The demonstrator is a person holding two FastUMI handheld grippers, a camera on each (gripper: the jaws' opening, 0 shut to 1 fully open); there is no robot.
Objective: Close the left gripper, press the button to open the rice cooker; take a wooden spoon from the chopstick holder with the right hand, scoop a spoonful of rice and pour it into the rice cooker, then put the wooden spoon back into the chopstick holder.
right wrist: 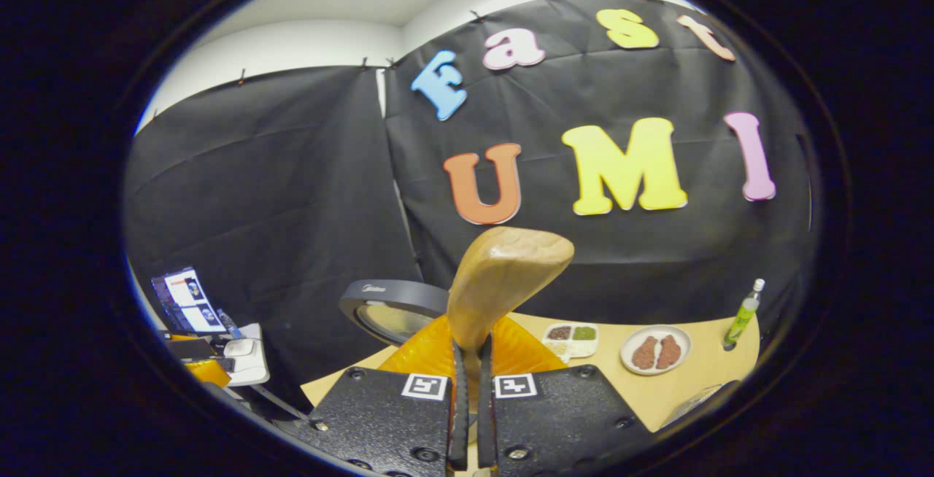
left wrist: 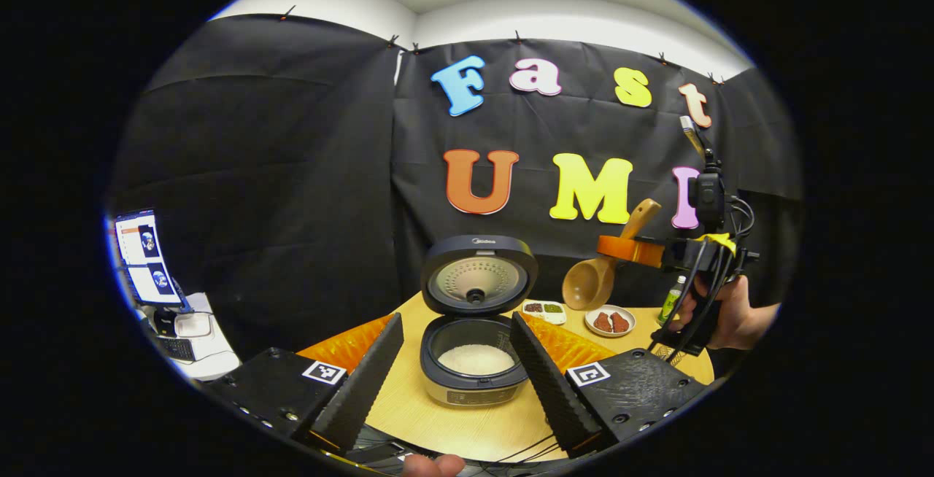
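An open rice cooker [left wrist: 474, 360] sits on a round wooden worktop [left wrist: 467, 426], white rice visible inside, between the spread fingers of the left gripper [left wrist: 456, 371]. To its right, raised above the worktop, the right gripper [right wrist: 471, 397] clamps a wooden spoon [right wrist: 503, 280] by its handle.

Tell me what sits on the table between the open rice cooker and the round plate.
In the left gripper view, a small divided dish sits between the rice cooker and the round plate.
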